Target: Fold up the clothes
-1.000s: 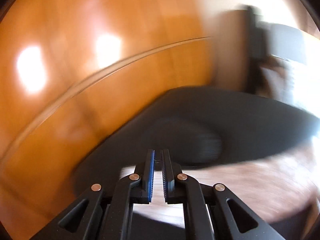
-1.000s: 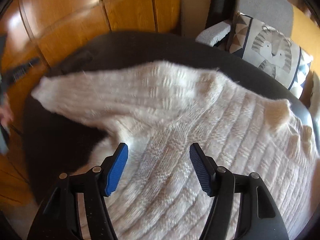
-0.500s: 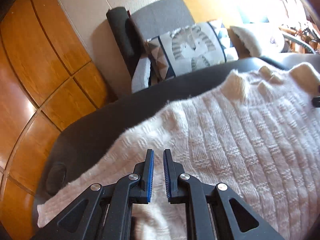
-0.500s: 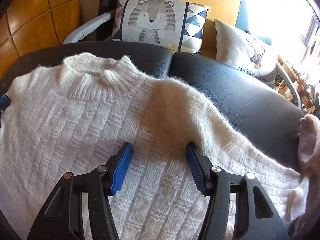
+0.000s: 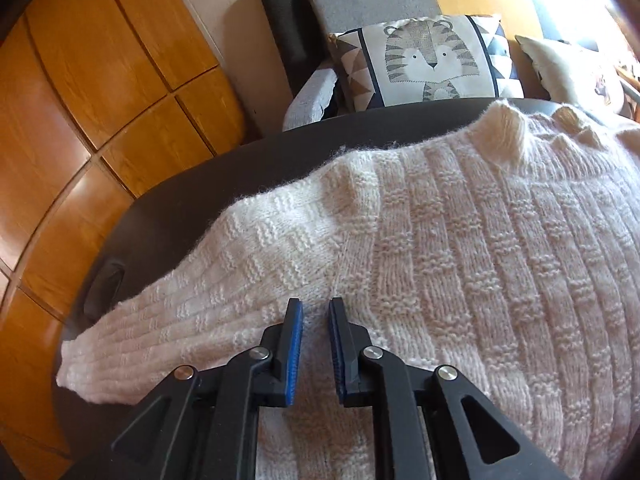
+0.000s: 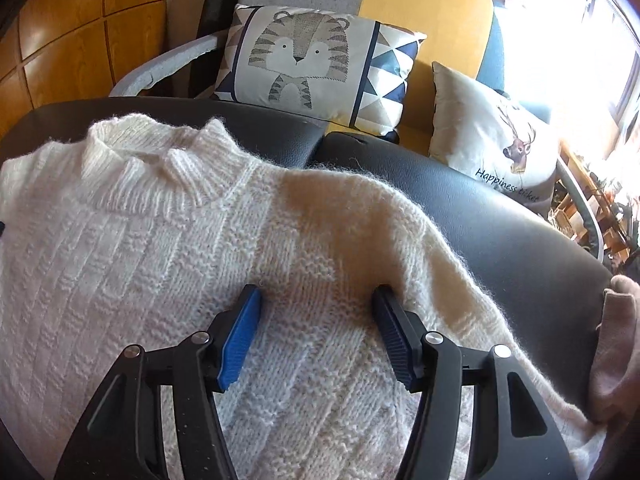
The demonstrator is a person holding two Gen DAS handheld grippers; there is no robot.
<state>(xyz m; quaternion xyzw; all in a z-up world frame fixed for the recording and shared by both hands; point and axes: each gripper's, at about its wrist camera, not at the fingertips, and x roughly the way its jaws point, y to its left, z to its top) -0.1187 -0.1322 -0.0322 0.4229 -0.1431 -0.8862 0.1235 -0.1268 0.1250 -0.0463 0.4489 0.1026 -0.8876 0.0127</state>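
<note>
A cream knitted sweater [image 5: 440,260] lies flat, front up, on a black leather seat [image 5: 192,200]. Its collar [image 5: 504,136] points toward the cushions and its left sleeve [image 5: 168,320] stretches out to the left. My left gripper [image 5: 315,304] hovers over the left armpit seam, its blue pads [image 5: 294,344] nearly together with nothing between them. In the right wrist view the sweater [image 6: 140,260] shows its collar [image 6: 160,168] and right sleeve [image 6: 460,280]. My right gripper [image 6: 316,294] stands wide open just above the right shoulder and armpit area, gripping nothing.
Behind the seat stand a tiger cushion [image 6: 304,56] and a deer cushion [image 6: 492,136] on a grey and yellow sofa [image 6: 432,16]. Wooden wall panels [image 5: 100,100] fill the left. A pinkish garment [image 6: 616,340] lies at the seat's right edge [image 6: 520,216].
Both views swung: the left from the wooden wall onto the sweater's left sleeve, the right from the left sleeve across to the right shoulder. Both grippers have come nearer the sweater; their jaw gaps are unchanged.
</note>
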